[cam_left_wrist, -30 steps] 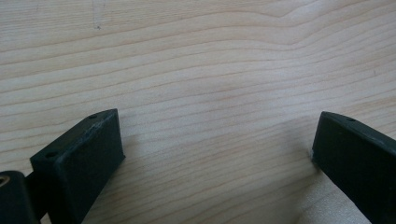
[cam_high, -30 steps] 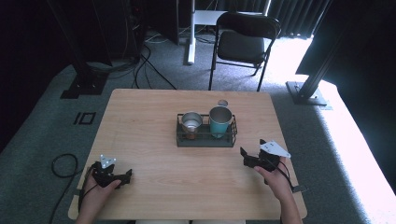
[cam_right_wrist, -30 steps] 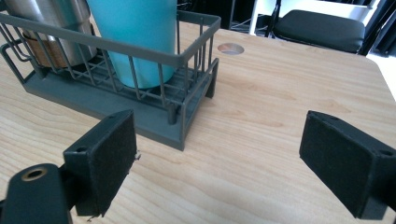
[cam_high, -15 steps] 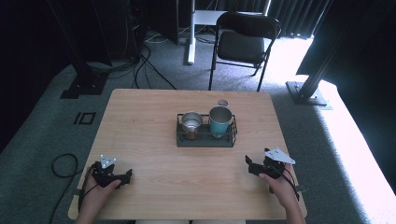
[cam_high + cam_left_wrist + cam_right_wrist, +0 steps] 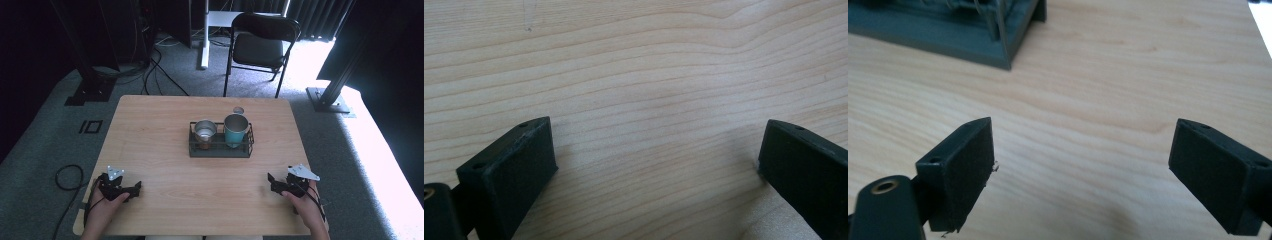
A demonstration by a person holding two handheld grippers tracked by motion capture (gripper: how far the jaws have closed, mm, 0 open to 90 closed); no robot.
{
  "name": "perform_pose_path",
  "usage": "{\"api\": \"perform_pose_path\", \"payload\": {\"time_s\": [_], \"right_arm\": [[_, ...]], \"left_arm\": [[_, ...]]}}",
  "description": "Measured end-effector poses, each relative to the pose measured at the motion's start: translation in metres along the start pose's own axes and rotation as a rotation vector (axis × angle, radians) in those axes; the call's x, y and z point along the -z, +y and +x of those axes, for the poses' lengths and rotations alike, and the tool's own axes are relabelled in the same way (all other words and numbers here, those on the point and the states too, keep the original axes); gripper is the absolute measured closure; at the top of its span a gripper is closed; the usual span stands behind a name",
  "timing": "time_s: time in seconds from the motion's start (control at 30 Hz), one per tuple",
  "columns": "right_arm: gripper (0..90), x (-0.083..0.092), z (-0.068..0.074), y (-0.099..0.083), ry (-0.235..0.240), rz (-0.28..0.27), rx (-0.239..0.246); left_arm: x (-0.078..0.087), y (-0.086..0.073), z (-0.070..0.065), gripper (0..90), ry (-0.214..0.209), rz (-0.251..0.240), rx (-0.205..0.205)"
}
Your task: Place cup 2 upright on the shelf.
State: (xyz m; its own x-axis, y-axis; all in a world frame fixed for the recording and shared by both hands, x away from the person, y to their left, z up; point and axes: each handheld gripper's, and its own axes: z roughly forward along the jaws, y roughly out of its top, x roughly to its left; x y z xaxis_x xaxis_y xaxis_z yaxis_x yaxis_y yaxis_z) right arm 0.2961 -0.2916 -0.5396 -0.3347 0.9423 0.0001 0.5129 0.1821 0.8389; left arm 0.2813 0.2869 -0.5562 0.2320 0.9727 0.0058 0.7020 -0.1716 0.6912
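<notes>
So, smack in the middle of my tabletop (image 5: 160, 145) sits a dark wire rack (image 5: 220, 148) with two cups standing upright in it, side by side: a silver metal cup (image 5: 205, 131) in its left half and a taller teal cup (image 5: 236, 129) in its right half. Just behind the rack there's a small round silvery thing (image 5: 238, 110) lying on the wood, too small for me to say what it is. My left claw (image 5: 131, 189) rests low at the near left corner, well apart from the rack, jaws spread wide with nothing but bare wood grain between them in the left gripper view. My right claw (image 5: 272, 180) is over at the near right edge, also released and holding nothing; its own view catches a corner of the rack up top. Past the tabletop, a black folding chair (image 5: 264, 42) stands on the grey carpet (image 5: 320, 135), with cables (image 5: 160, 75) snaking off to the left.
</notes>
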Motion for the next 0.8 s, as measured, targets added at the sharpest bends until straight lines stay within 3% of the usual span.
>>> {"api": "perform_pose_path", "payload": {"time_s": [0.33,0.8], "right_arm": [[10.7,0.005,-0.005,-0.007,-0.004,0.045,-0.006],[10.6,0.016,-0.010,-0.025,0.055,0.096,-0.012]], "left_arm": [[0.000,0.000,0.000,2.7,0.000,0.000,0.000],[0.000,0.000,0.000,2.7,0.000,0.000,0.000]]}}
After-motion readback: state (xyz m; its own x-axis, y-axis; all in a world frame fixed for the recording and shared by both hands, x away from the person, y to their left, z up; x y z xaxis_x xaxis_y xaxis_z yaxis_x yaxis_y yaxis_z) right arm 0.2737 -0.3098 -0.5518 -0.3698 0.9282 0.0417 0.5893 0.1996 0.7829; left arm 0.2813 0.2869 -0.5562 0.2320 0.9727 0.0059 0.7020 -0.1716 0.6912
